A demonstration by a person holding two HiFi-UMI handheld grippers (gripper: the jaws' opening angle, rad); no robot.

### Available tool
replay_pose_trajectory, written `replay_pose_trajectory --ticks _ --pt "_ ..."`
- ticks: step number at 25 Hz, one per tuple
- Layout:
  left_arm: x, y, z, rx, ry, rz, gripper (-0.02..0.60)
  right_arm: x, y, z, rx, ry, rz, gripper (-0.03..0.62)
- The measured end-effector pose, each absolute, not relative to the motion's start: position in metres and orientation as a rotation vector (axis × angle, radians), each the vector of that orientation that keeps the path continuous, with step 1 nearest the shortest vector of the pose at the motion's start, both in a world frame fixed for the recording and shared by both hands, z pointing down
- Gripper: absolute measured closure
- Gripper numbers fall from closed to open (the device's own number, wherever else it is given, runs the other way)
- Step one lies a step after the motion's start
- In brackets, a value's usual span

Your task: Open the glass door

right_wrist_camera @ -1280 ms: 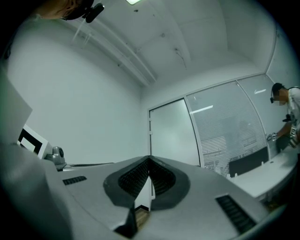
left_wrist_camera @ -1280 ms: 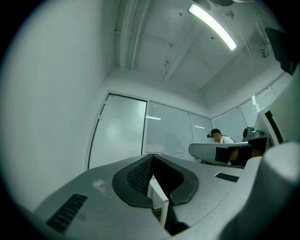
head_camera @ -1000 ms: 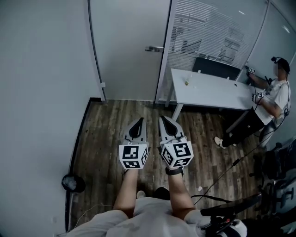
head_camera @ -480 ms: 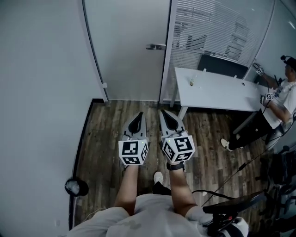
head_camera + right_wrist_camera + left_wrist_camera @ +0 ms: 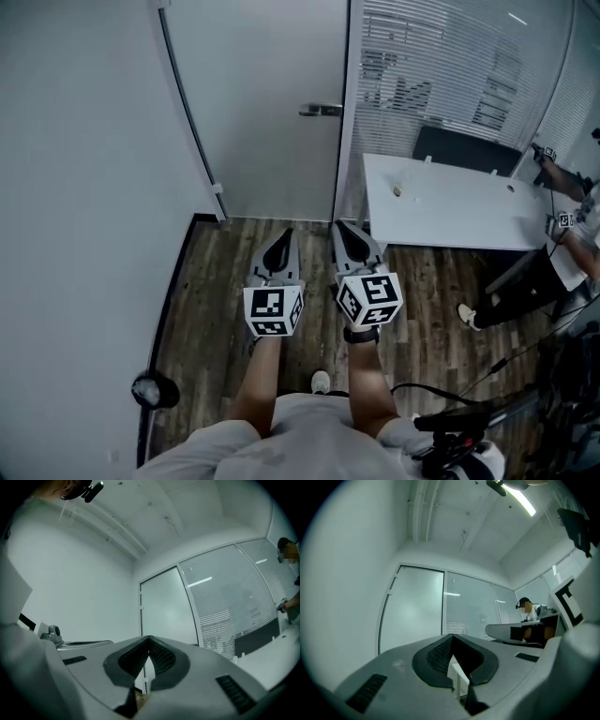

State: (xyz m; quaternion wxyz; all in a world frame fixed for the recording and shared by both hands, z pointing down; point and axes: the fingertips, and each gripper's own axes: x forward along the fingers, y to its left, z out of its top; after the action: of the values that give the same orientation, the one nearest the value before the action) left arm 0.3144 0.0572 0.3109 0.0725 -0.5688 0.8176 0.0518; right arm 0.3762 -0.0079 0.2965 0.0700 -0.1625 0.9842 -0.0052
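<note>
The frosted glass door (image 5: 272, 103) stands closed ahead, its metal lever handle (image 5: 322, 110) at the right edge beside the frame. My left gripper (image 5: 284, 234) and right gripper (image 5: 342, 228) are held side by side over the wood floor, both pointing at the door and well short of it. Both are shut with nothing between the jaws. In the left gripper view the door (image 5: 412, 606) shows beyond the closed left gripper (image 5: 451, 637). In the right gripper view the door (image 5: 166, 611) rises behind the closed right gripper (image 5: 149, 639).
A white wall (image 5: 84, 187) runs along the left. Right of the door is a glass wall with blinds (image 5: 450, 66), a white table (image 5: 450, 211) and a black chair (image 5: 464, 150). A person (image 5: 562, 234) sits at the table's far end. A dark round object (image 5: 155, 391) and cables (image 5: 469, 375) lie on the floor.
I have moved closer to the door: door, handle and table have shifted down and right in the head view. Both grippers stay side by side and shut.
</note>
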Motion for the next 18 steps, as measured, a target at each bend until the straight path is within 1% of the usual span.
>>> replay_pose_trajectory --ticks 9,18 --pt "0.291 0.008 0.326 -1.714 2.496 0.122 0.580 0.349 -0.057 0.307 -0.470 2.979 -0.051 0.594" --pt "0.224 -0.045 0.337 -1.744 2.491 0.143 0.581 0.280 -0.093 0.315 -0.454 3.006 -0.009 0.594"
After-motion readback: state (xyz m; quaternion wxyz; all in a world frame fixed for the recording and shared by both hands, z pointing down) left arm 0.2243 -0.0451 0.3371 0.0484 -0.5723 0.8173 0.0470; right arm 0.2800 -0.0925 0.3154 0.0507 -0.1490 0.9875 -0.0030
